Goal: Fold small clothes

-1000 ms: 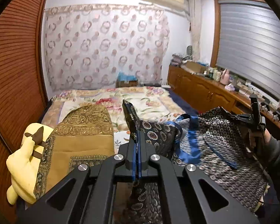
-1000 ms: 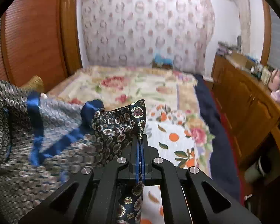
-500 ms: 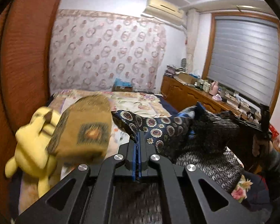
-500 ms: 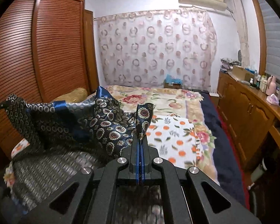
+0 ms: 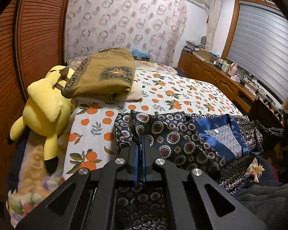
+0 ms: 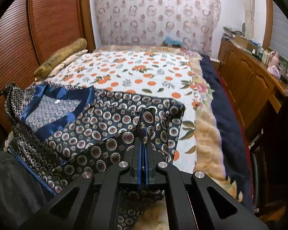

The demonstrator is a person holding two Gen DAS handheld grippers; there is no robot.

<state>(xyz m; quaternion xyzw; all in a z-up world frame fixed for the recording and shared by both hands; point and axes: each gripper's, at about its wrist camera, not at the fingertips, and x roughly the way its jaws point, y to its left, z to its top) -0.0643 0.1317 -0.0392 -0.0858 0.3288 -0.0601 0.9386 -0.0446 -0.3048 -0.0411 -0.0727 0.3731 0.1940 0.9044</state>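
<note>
A dark blue garment [image 5: 172, 134] with round medallion print and a bright blue collar lining [image 5: 220, 134] lies spread on the orange-print sheet [image 5: 182, 94]. My left gripper [image 5: 140, 137] is shut on its left corner, low over the sheet. In the right wrist view the same garment [image 6: 105, 118] spreads to the left, collar lining [image 6: 53, 113] up. My right gripper [image 6: 143, 140] pinches the right corner; its jaws are opening slightly, with cloth still pressed between the pads. The right gripper [image 5: 274, 130] also shows at the far right of the left wrist view.
A yellow plush toy [image 5: 46, 107] and a folded brown cushion cover [image 5: 105, 76] lie at the bed's left side by the slatted wardrobe [image 5: 38, 38]. A wooden dresser [image 6: 249, 76] runs along the right. A dark sleeve [image 5: 268, 195] is at the lower right.
Both grippers came down with the garment. It hung bunched in the air before; now it lies stretched flat on the sheet between them.
</note>
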